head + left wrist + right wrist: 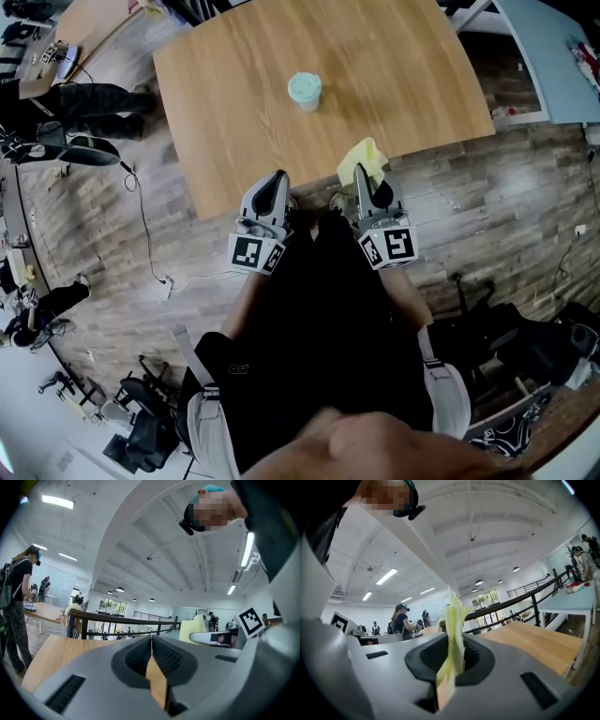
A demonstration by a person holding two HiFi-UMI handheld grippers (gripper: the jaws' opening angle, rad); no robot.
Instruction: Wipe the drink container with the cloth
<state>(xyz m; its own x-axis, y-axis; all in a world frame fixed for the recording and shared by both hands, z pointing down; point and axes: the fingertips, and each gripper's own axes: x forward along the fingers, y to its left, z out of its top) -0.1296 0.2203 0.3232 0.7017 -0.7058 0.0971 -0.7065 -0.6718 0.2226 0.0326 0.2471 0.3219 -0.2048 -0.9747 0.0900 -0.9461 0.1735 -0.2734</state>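
In the head view, the pale green drink container [304, 91] is standing upright on the wooden worktop [234, 112], in the upper middle of the frame and well apart from both tools. The left tool [277, 180] and the right tool [366, 186] are hovering side by side at the worktop's near edge, just below centre. A yellow cloth [362, 159] is bunching up at the right tool's tip and covering its fingertips, so its grip is hard to read from here. The person's dark clothing is filling the lower middle and hiding the arms behind the marker cubes.

In the left gripper view, the left tool [151, 641] is showing its jaws pressed together with nothing between them. The worktop [51, 658] is running off at the lower left, partly blocked by the tool's grey body. At the right, the cloth [192, 630] is peeking out as a pale yellow patch beside the right tool's marker cube [249, 620], which is cut off by the person's sleeve.

In the right gripper view, the right tool [451, 654] is clamping the cloth [454, 616], which is standing up in a thin fold above the jaws. The worktop [534, 644] is stretching away at the right.
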